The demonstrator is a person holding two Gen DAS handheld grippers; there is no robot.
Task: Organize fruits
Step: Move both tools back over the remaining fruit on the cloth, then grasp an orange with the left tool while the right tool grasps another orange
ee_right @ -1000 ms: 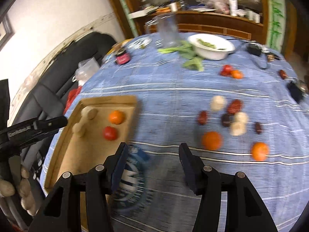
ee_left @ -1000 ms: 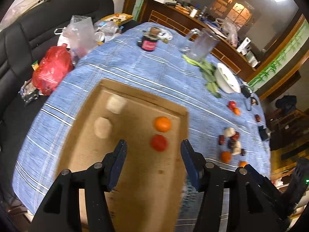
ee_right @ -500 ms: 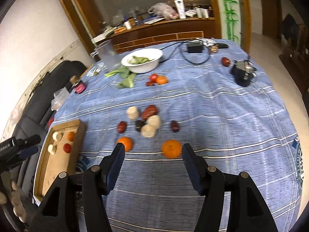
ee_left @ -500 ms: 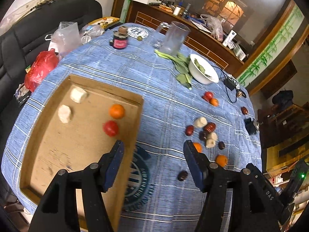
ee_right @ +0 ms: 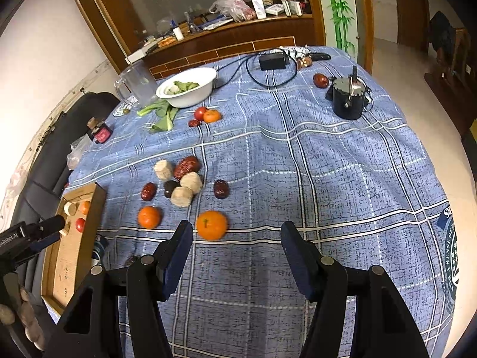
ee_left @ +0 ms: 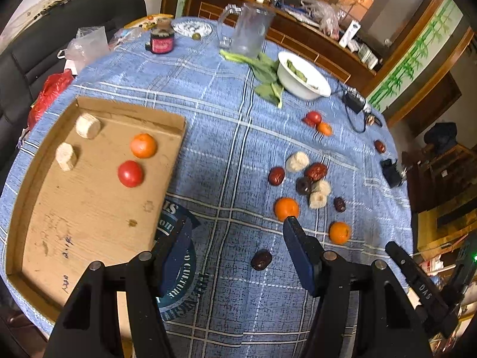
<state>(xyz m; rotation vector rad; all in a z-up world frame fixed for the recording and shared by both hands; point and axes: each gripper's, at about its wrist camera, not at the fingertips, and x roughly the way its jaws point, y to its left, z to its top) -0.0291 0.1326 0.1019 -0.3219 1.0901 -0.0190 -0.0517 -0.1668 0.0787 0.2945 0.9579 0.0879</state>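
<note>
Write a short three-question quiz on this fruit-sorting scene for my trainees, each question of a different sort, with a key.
1. True or false: the cardboard tray already holds one orange and one tomato.
2. Multiple choice: what lies in the white bowl? A) oranges B) green leaves C) dates
3. Fill in: the left gripper and the right gripper each stand ____, with nothing between their fingers.

Key: 1 true; 2 B; 3 open
</note>
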